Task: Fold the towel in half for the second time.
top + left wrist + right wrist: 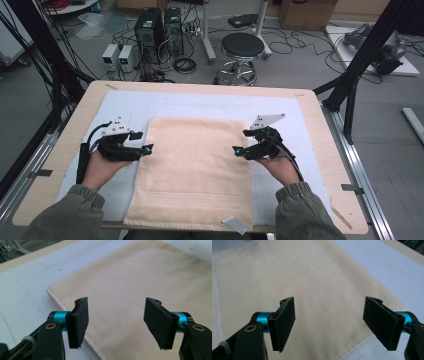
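On the counter point(65, 165), atop a pale blue mat point(125, 102), lies the beige towel point(195, 170), flat, centred, its near edge at the counter's near edge. Left gripper point(145, 149) hovers at the towel's left edge, right gripper point(239, 150) at its right edge; both w/ fingers wide, nothing between them. Step, I'd say: lining up to pinch the side edges for a fold. Next move prob. needs lowering each pair astride its hem, then closing. Hard to tell: how high the fingers are above the cloth; near corners cut off by sleeves point(65, 215).
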`<state>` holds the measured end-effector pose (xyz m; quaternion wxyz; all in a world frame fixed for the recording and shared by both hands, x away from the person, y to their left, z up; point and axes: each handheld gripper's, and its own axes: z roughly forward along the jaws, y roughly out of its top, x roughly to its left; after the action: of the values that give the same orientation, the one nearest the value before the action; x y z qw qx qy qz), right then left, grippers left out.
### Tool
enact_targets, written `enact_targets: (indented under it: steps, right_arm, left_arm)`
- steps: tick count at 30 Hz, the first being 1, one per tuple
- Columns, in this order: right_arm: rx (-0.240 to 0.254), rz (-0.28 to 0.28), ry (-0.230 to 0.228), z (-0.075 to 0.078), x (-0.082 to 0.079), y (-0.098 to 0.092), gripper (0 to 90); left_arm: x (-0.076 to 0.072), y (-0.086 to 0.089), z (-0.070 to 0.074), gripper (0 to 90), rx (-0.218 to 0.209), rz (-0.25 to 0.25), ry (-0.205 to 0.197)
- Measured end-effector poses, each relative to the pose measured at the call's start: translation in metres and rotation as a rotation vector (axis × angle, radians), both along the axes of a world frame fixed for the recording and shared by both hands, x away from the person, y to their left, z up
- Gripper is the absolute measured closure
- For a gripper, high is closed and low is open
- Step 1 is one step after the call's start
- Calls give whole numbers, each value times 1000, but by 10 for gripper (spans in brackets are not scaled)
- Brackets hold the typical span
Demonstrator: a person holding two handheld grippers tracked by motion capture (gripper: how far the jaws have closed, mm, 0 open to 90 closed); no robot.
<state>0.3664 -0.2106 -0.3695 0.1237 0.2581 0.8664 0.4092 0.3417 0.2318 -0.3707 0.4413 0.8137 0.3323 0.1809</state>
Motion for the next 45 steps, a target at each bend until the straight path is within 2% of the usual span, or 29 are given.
enact_targets:
  steps: [4,7,10,13,18,20,22,24,26,28,29,34,36,37,39,41,45]
  right_arm:
    - [0,-21,5,7,20,0,253]
    - [-8,-36,14,12,35,0,253]
    - [-7,-65,16,10,53,-2,255]
    - [-10,-100,29,2,68,-4,255]
    - [-20,-141,41,-16,84,-7,261]
    - [-31,-152,54,-22,88,-7,261]
    - [-49,-156,63,-29,92,-6,262]
    - [-64,-163,67,-34,95,-5,263]
    - [-64,-172,81,-39,97,-5,263]
    - [-68,-180,97,-44,98,-5,263]
    - [-79,-176,99,-46,99,-4,263]
    - [-102,-190,122,-57,100,-5,291]
    - [-108,-196,143,-62,100,-6,303]
    - [-101,-189,161,-64,99,-6,343]
    - [-81,-180,148,-66,98,-7,384]
    - [-69,-177,162,-66,98,-7,446]
    - [-64,-135,181,-64,98,-4,630]
  left_arm:
    - [20,3,10,370,-5,32,-12]
    - [36,5,9,370,-15,53,-7]
    - [54,7,2,373,-8,95,-7]
    - [68,8,-9,388,-5,130,-1]
    - [86,7,-32,383,17,170,42]
    - [90,7,-38,380,21,182,47]
    - [95,8,-44,372,20,207,35]
    - [98,8,-49,379,16,228,53]
    - [100,9,-53,426,21,227,87]
    - [103,8,-60,429,39,234,120]
    - [103,7,-62,429,26,238,131]
    - [105,-1,-67,420,11,236,121]
    - [107,-3,-70,436,13,234,142]
    - [107,-3,-71,458,15,229,153]
    - [108,-5,-71,494,2,226,154]
    - [107,-7,-71,564,7,220,154]
    - [106,-7,-71,717,-25,199,184]
